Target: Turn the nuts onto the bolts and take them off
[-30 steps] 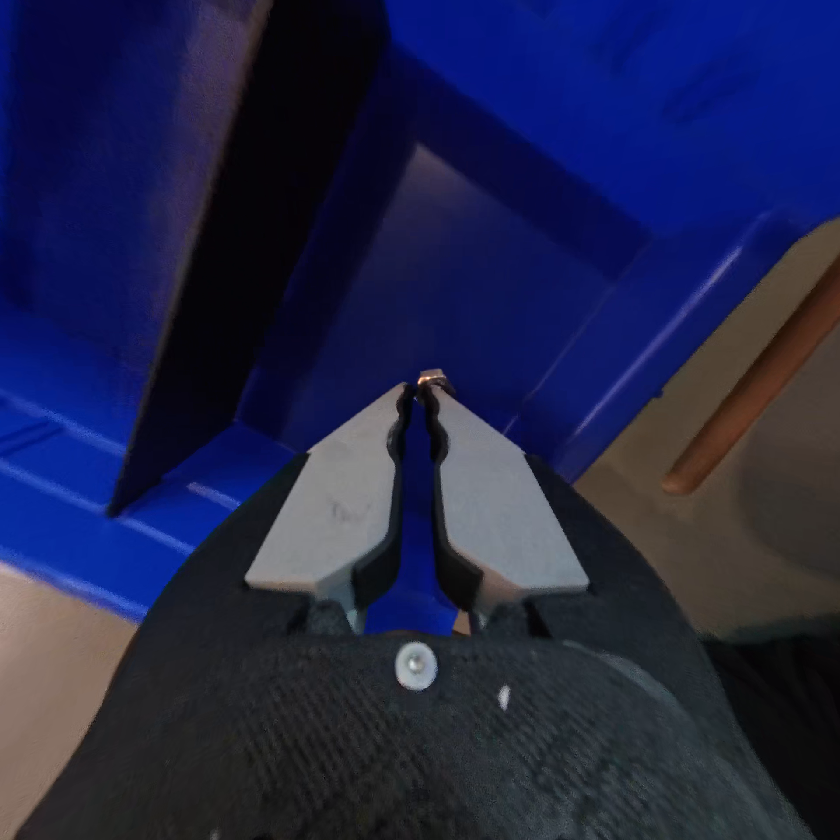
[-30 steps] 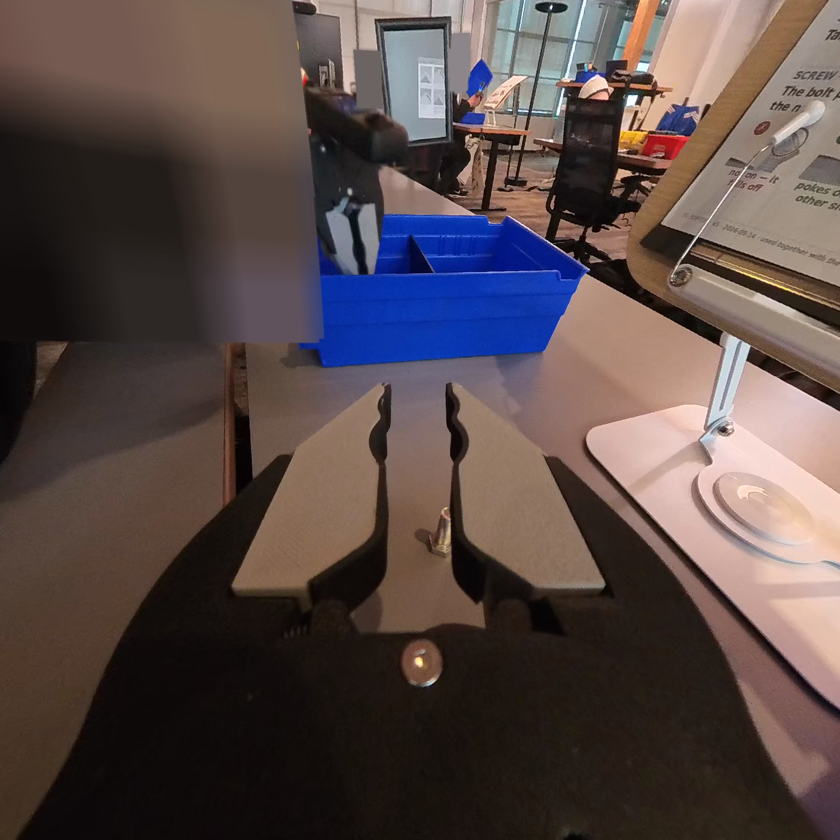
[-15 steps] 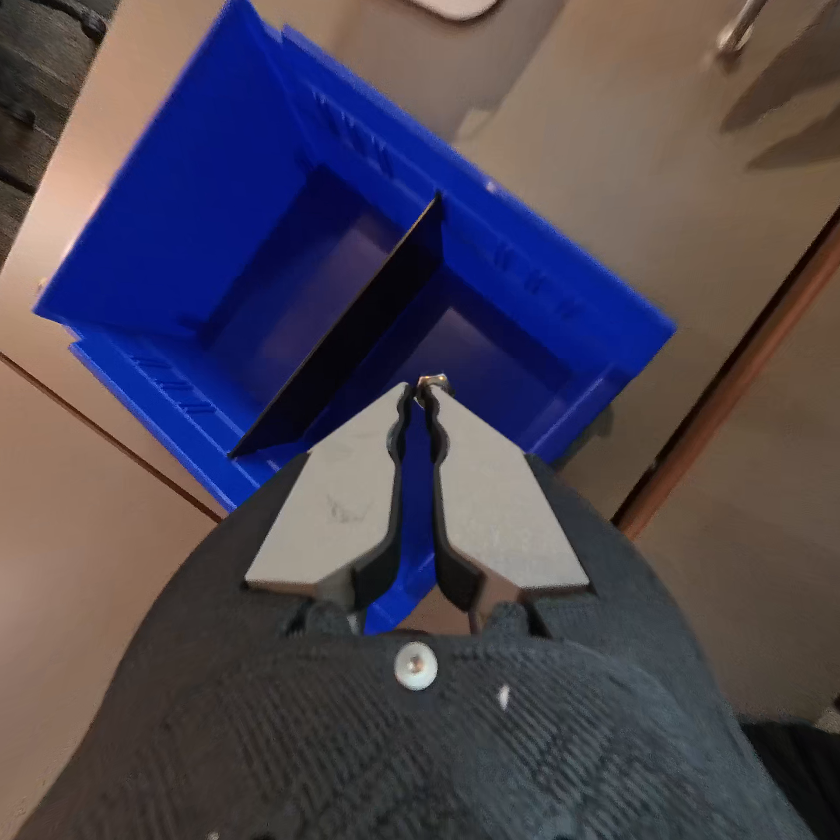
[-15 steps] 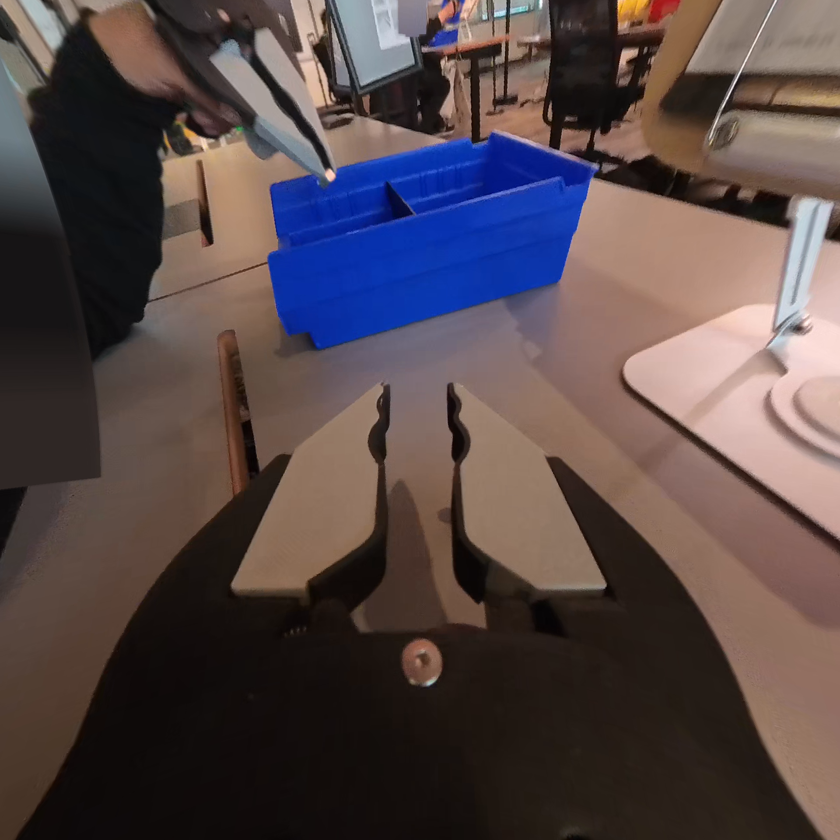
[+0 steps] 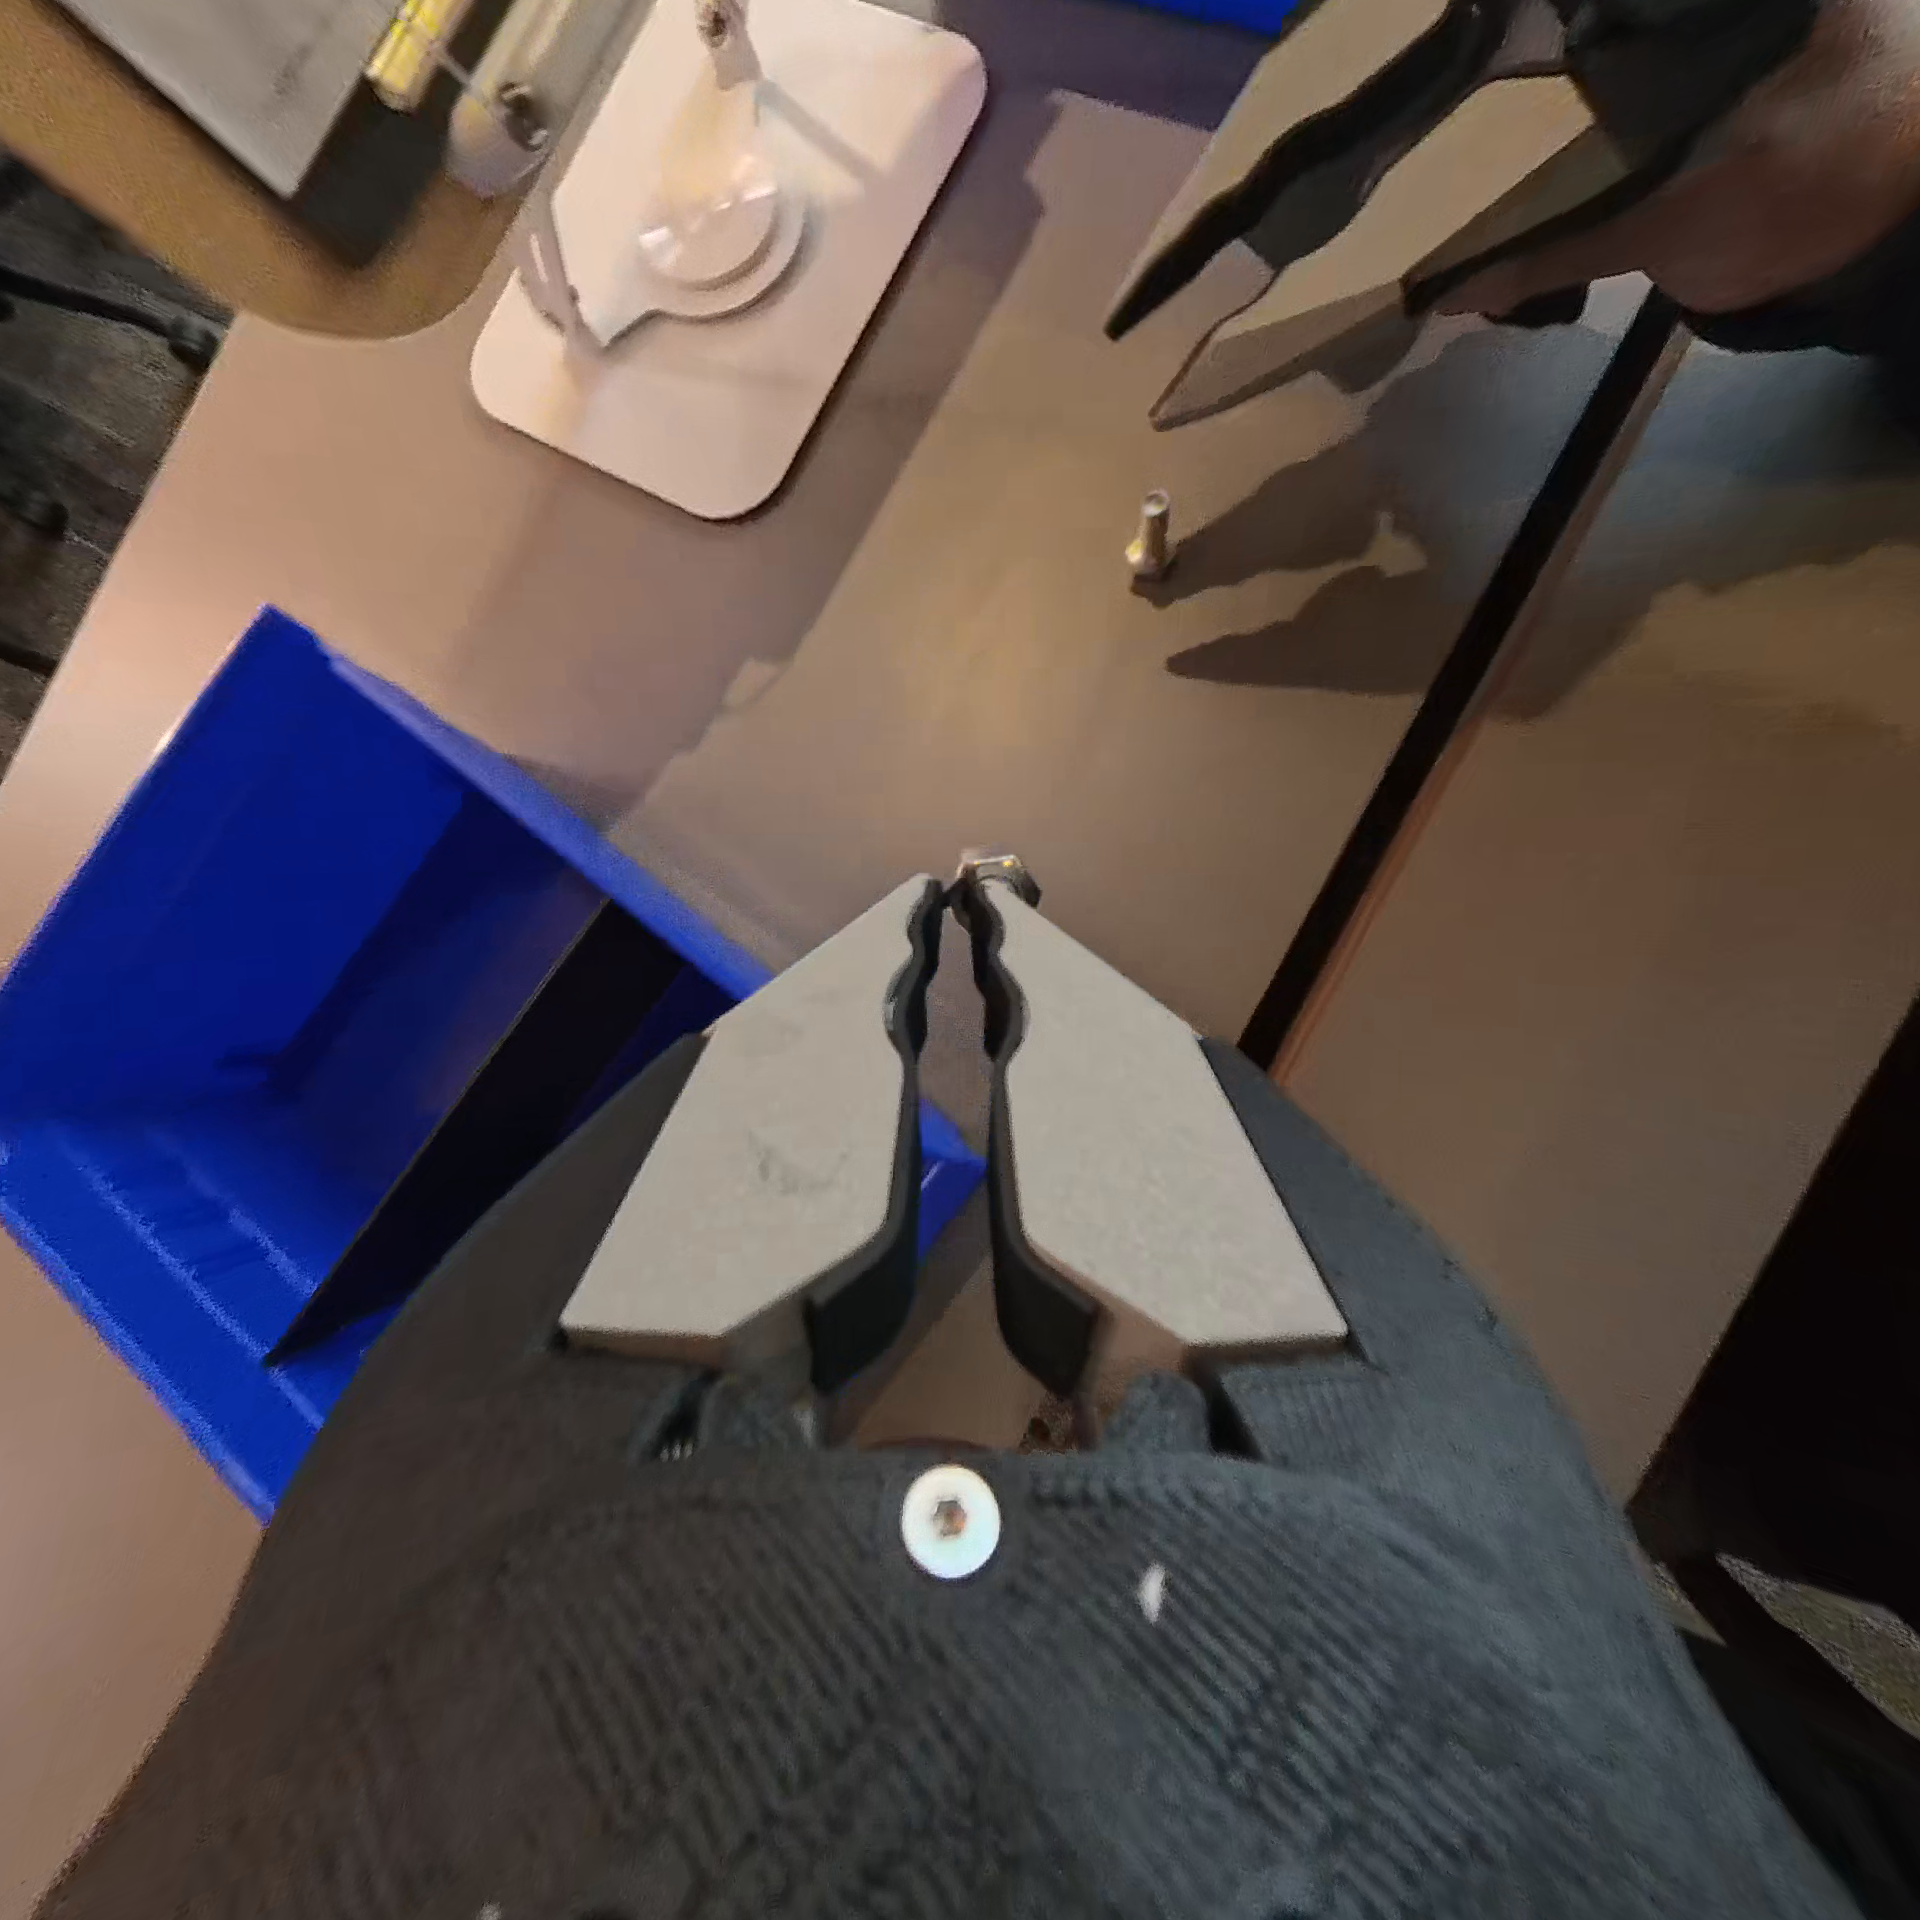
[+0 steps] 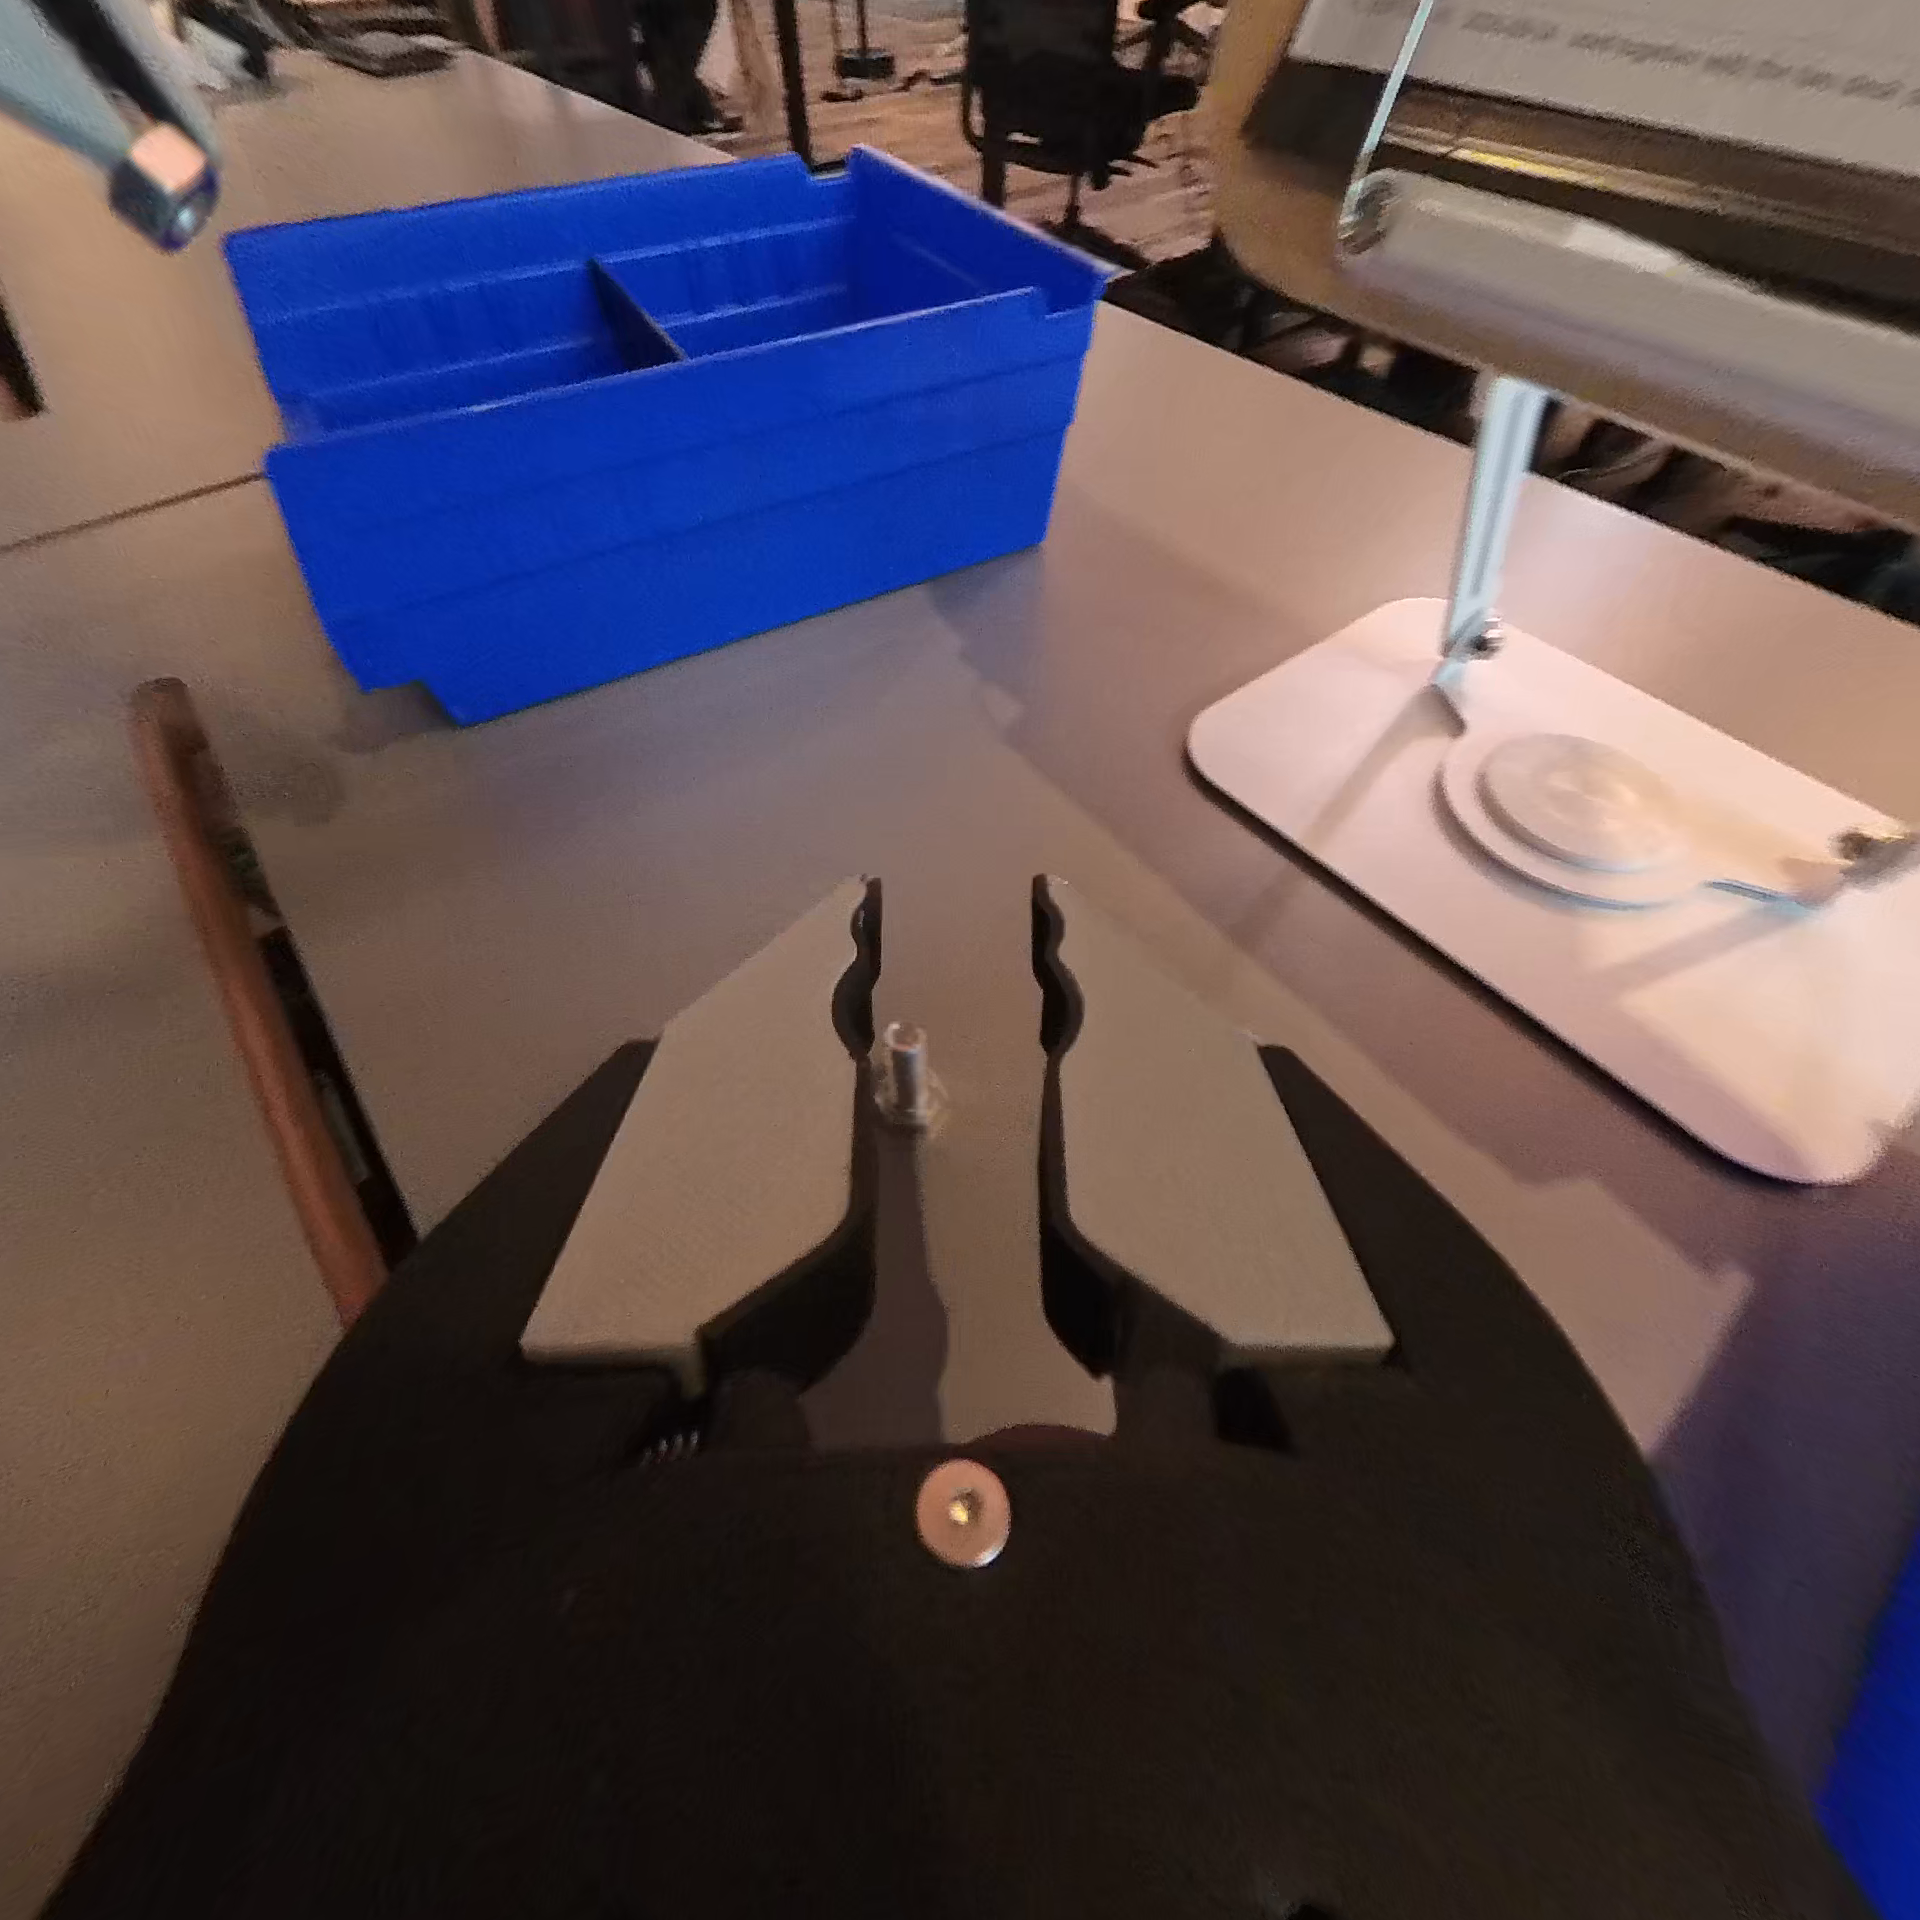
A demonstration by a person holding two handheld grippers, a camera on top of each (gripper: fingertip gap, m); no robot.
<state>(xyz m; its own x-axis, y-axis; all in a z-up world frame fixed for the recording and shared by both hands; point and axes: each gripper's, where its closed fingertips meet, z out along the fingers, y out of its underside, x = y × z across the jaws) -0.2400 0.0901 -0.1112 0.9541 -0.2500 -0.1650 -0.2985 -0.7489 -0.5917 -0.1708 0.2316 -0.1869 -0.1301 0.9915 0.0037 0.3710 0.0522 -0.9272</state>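
Grey counter (image 6: 644, 831) is filling both views, with a room of chairs and desks blurring behind it in the right wrist view. Blue bin (image 6: 665, 447) is sitting on the counter, split by a divider into compartments; in the left wrist view the same bin (image 5: 260, 935) is lying left of the fingers. White stand base (image 6: 1558, 862) is resting on the counter to the right, carrying a tilted board overhead; it is showing at upper left in the left wrist view (image 5: 727, 260). A brown rod (image 6: 249, 987) is running along a seam in the counter at left. Right gripper (image 6: 956, 883) is hanging over the counter with fingers spread apart, holding nothing; it is appearing at upper right in the left wrist view (image 5: 1143, 364). Bolt (image 6: 906, 1081) is standing head-down on the counter, shaft up, seen between the right fingers nearer the left one, apparently not touching either; in the left wrist view the bolt (image 5: 1148, 540) is standing just below those fingertips. Left gripper (image 5: 961, 894) is clenched, fingers pinching a small nut (image 5: 992, 868) at the very tips, well apart from the bolt; the nut (image 6: 166, 187) is showing at upper left in the right wrist view.
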